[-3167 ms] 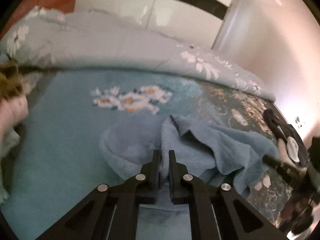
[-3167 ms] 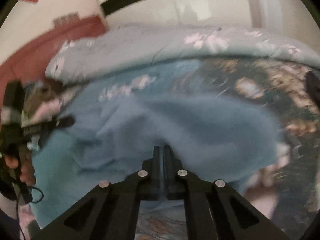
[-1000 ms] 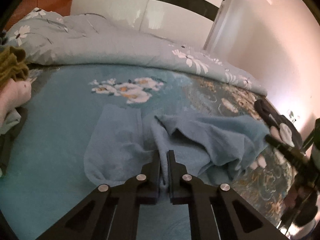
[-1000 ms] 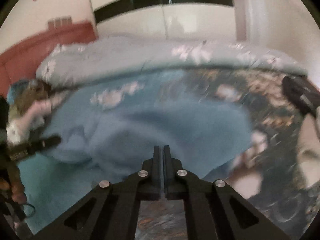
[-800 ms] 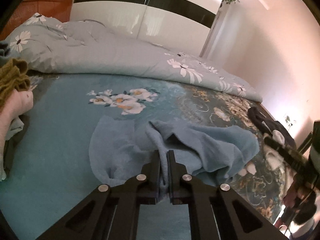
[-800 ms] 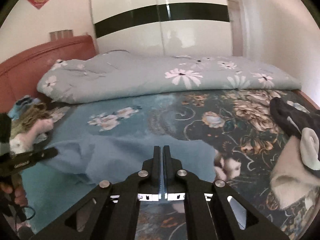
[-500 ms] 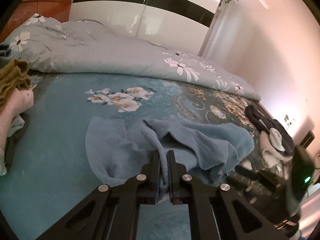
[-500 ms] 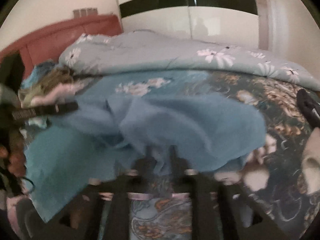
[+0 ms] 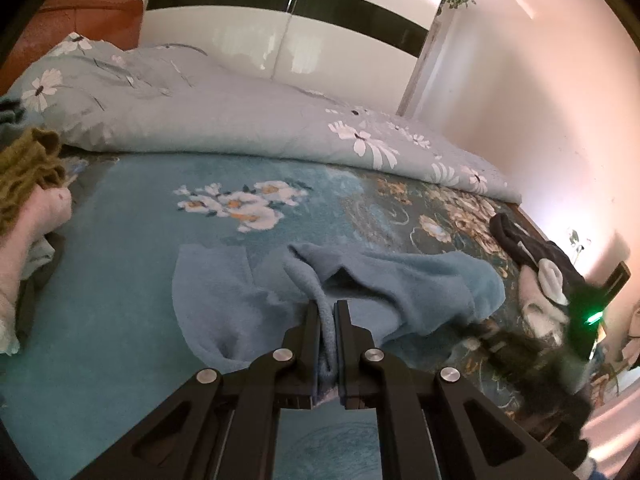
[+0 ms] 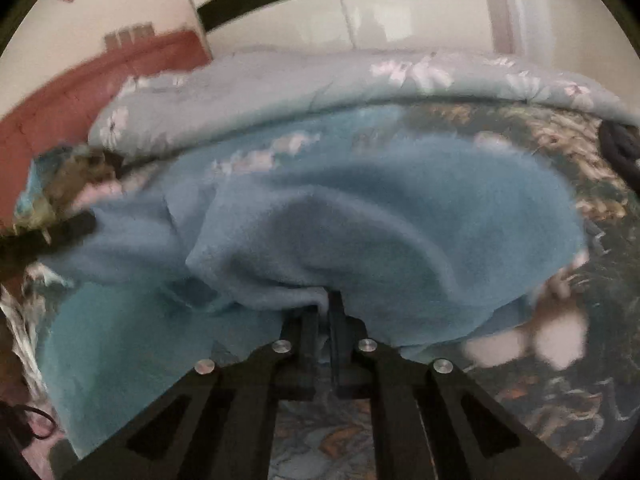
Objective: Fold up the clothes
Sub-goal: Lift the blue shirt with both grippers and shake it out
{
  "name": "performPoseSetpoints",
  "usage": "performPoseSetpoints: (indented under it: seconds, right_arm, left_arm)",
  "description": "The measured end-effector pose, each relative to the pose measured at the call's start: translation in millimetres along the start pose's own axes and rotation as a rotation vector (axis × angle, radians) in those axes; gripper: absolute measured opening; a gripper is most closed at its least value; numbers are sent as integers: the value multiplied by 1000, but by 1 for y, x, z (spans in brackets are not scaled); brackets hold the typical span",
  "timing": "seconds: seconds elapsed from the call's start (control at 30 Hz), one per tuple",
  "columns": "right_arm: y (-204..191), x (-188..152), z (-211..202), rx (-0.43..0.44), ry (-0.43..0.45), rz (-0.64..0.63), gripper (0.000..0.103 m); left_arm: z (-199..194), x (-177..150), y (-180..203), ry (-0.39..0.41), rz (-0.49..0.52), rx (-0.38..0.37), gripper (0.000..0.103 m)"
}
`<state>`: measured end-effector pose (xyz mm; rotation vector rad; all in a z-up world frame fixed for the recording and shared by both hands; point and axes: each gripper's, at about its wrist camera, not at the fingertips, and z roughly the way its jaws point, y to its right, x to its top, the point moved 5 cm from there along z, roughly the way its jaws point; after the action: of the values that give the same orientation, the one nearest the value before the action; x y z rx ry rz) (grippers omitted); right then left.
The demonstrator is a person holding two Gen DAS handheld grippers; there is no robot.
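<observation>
A blue fleece garment [image 9: 360,280] is lying crumpled near the middle of the bed [image 9: 120,280], on a teal bedspread that is showing white flowers on one side and a darker gold-brown floral print on the other. In the left wrist view the garment is spreading into a flatter flap on the left and a raised, hollow fold on the right, its far end reaching the darker print.

The left hand-held gripper [image 9: 328,312] is pinching a bunched ridge of that fleece, its black fingers [image 9: 310,328] nearly pressed together with cloth filling the narrow gap. The right wrist view, blurred, is showing the same garment [image 10: 380,220] much closer and filling most of the frame, draping over the right hand-held gripper [image 10: 324,312]; its fingers are standing close together with a fold of fleece caught between them.

Only the left wrist view is showing the dark and white clothes [image 9: 540,264] heaped at the right edge of the bed, with the right hand-held gripper's blurred body [image 9: 576,320] and a green light just beside them. It is also showing an olive knit piece [image 9: 28,168] and other clothes at the left edge. A grey-blue floral duvet [image 9: 240,120] is lying bunched along the far side, before a white wardrobe [image 9: 280,28] with a black band. The right wrist view alone is showing much of the red-brown headboard [image 10: 80,84] and, at its left edge, the left hand-held gripper's dark tip [image 10: 60,228].
</observation>
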<state>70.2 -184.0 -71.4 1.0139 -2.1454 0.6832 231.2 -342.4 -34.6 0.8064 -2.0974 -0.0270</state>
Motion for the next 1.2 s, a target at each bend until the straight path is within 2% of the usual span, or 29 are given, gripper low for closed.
performPoseSetpoints:
  seconds: [0.23,0.37,0.47,0.57,0.87,1.1,1.2]
  right_arm:
    - [14,81,-88,-89,230,-96,4]
    - [13,124,-140,-133,356,-158,4]
    - [14,144,-170,-141,421,-147,4]
    - [16,160,-197,-106,470,-112,4]
    - [-16,189,-289,-84,632,-181,4]
    - [-43,173,-351,-54,736,-264,4]
    - [-52,169,-364,-15,746,-288,4]
  left_arm:
    - [-40,33,10,104,6,3,6]
    - [-72,51,19,184,37,42,6]
    - [-99,63,18,233,41,68,6]
    - [-129,77,16,289,51,96,6]
    - [-232,103,35,476,117,156,6]
    - [-308,92,50,604,157,177,6]
    - [-322,94,48,620,162,189,6]
